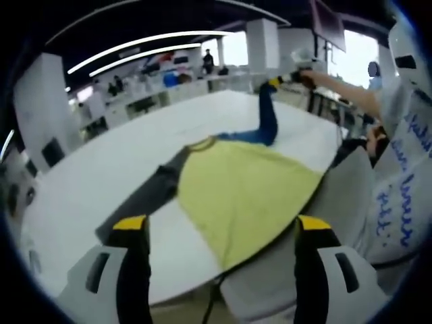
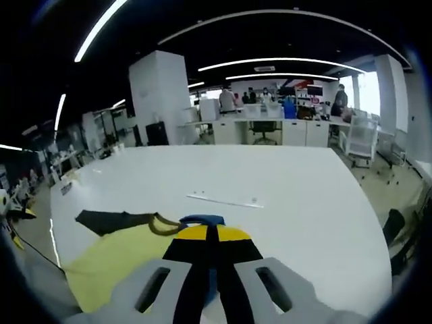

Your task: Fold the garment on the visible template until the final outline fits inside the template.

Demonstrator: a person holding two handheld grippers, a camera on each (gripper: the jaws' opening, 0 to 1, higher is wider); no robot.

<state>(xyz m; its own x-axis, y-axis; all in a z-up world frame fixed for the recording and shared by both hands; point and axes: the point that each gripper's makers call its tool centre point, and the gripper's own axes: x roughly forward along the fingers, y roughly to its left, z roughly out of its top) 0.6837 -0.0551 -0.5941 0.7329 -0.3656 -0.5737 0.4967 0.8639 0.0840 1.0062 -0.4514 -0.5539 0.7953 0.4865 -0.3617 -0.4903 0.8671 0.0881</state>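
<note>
Spreading across the near edge of a white table point(image 1: 88, 182), a yellow garment point(image 1: 246, 192) with one grey sleeve point(image 1: 145, 196) and one blue sleeve point(image 1: 267, 118) is seen from the left gripper view. The left tongs point(image 1: 221, 229) are held released, jaws wide apart, near the hem, which hangs over the table's edge. At the far right, the blue sleeve is lifted off the table by the right tongs point(image 1: 275, 83). In the right gripper view those right tongs point(image 2: 210, 233) are clenched on the blue sleeve point(image 2: 201, 220), with the yellow body point(image 2: 115, 266) and grey sleeve point(image 2: 111, 221) lying to the left.
</note>
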